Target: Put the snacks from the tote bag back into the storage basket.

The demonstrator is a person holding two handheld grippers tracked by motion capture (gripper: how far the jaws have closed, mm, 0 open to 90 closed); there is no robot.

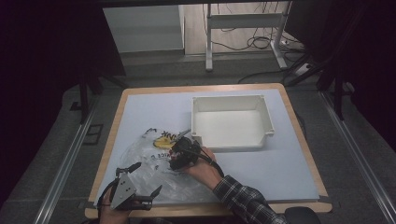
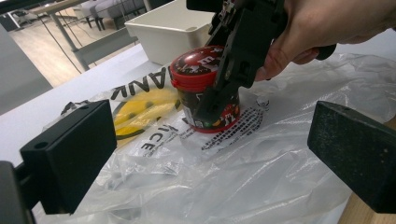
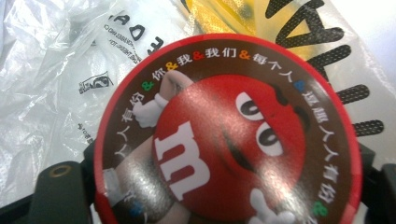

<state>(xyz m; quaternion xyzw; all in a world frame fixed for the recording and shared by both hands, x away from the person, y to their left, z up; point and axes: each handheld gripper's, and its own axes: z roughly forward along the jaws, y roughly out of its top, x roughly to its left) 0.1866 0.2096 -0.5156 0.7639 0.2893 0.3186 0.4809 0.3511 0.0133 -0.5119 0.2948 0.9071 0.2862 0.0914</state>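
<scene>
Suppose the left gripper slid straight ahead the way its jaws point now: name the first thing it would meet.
Probably the red-lidded candy jar standing on the plastic bag, already clamped by the right gripper. The left gripper is open, with crumpled bag beneath; depth is uncertain.

1. The jar point(image 2: 205, 93) between my right-hand black jaws has a red lid and a red base band, with a dark brown body speckled in bright dots.
2. Its lid top point(image 3: 229, 133) shows a red round character with white eyes, a white "m" and white gloves on brown, ringed by white characters and coloured ampersands.
3. The plastic bag point(image 2: 243, 163) under it is clear, printed with black letters and a yellow smiling face.
4. The bin point(image 1: 231, 122) is white.
5. The table point(image 1: 154, 107) top is pale blue, edged in light wood.
6. My sleeve point(image 1: 245, 200) is dark plaid with pale lines.
</scene>
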